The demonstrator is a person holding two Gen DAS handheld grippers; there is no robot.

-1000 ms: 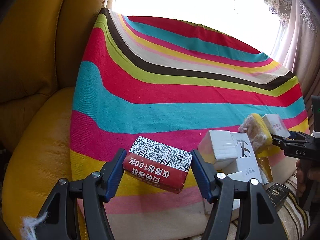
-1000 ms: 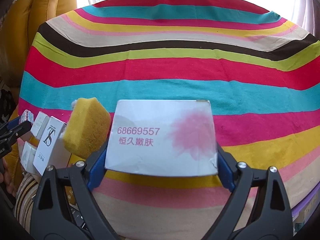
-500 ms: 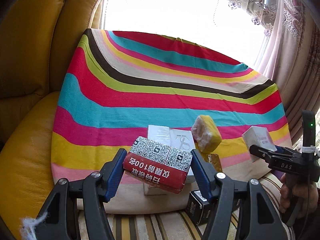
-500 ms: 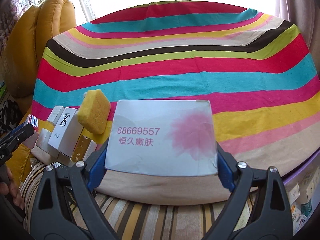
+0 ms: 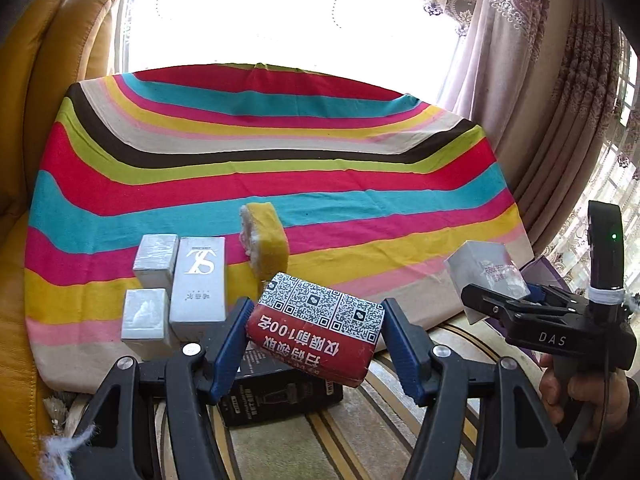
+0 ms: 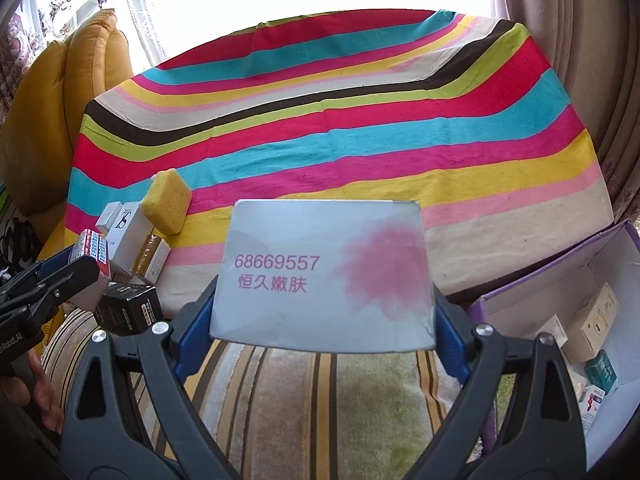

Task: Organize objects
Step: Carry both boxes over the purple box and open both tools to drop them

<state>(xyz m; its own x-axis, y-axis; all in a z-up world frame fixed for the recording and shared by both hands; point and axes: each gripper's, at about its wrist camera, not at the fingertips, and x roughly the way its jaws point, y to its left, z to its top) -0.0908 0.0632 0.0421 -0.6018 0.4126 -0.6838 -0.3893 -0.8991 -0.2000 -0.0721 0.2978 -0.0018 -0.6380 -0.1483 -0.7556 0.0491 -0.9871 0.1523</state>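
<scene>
- Both grippers have drawn back from the striped cloth [image 5: 256,148] since a second ago: far more of the cloth, the striped rug [image 6: 304,400] below it and the curtains now show in each view.
- Left gripper [image 5: 316,332], lower centre of its view, stays clamped on the red packet [image 5: 316,336], a red wrapper with white characters and a black-and-white QR panel on top, held tilted.
- Right gripper [image 6: 322,312], lower centre of its view, stays clamped on the pale box [image 6: 324,276], grey-white with a pink blotch and the pink number 68669557.
- Just behind the red packet lies a black box [image 5: 280,392] on the rug, which was out of sight a second ago.
- Farther off, left of centre, white boxes [image 5: 176,284] stand on the cloth's near edge with a yellow sponge [image 5: 266,240] leaning beside them.
- At the right edge of the right wrist view, an open purple box [image 6: 560,280] now shows, holding small cartons.
</scene>
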